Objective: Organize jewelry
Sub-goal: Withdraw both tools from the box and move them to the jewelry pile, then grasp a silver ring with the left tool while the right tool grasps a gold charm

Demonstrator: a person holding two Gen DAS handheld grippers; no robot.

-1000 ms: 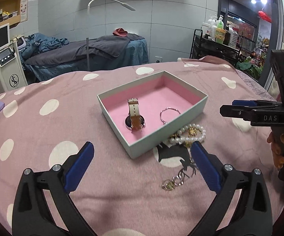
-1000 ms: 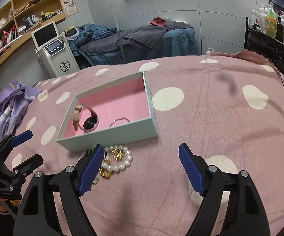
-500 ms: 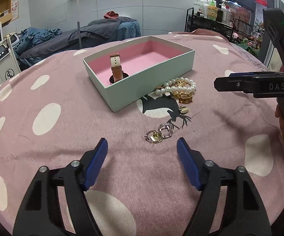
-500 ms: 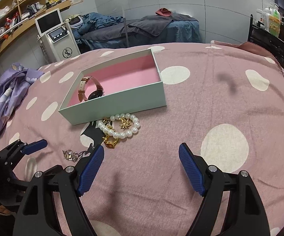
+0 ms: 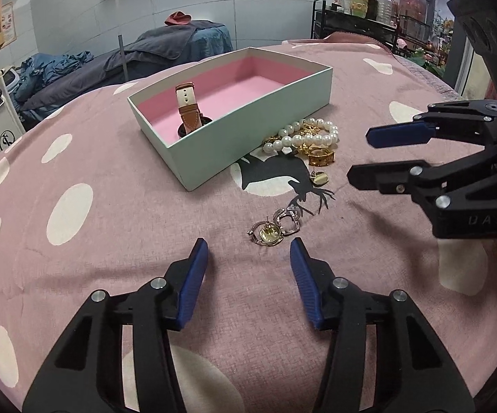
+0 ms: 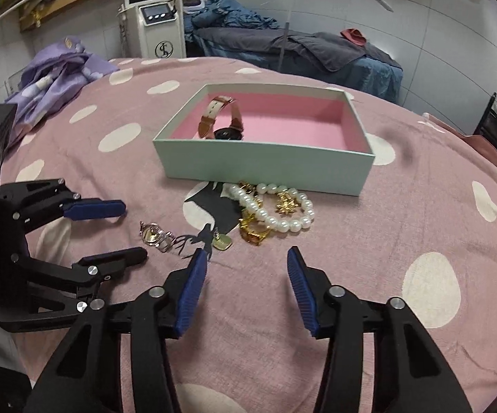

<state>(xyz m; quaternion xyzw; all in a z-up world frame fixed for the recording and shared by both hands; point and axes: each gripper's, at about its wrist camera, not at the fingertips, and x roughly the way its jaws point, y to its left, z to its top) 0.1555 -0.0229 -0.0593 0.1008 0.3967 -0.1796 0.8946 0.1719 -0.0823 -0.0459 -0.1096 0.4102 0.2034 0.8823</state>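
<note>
A mint box with a pink lining [image 5: 258, 136] [image 6: 265, 167] holds a brown-strapped watch [image 5: 188, 110] [image 6: 222, 122]. In front of it lie a pearl bracelet [image 5: 303, 136] [image 6: 276, 206], gold pieces [image 5: 320, 156] [image 6: 253, 232], a small gold charm [image 5: 320, 178] [image 6: 221, 242] and a silver-and-gold earring pair [image 5: 276, 229] [image 6: 154, 234]. My left gripper [image 5: 248, 251] [image 6: 129, 230] hovers just short of the earrings, its jaws closing with nothing between them. My right gripper [image 6: 245, 263] [image 5: 358, 153] sits near the gold pieces and charm, jaws closing, empty.
The pink polka-dot cloth [image 5: 110, 241] covers the table and has a black deer print [image 5: 283, 179]. A purple cloth bundle [image 6: 55, 72] lies at the far left. Behind stand a massage bed [image 6: 300, 51], a white machine [image 6: 155, 24] and a bottle rack [image 5: 362, 10].
Both grippers have narrowed their jaws. The left one dropped toward the earrings; the right one swung left toward the pile and rolled.
</note>
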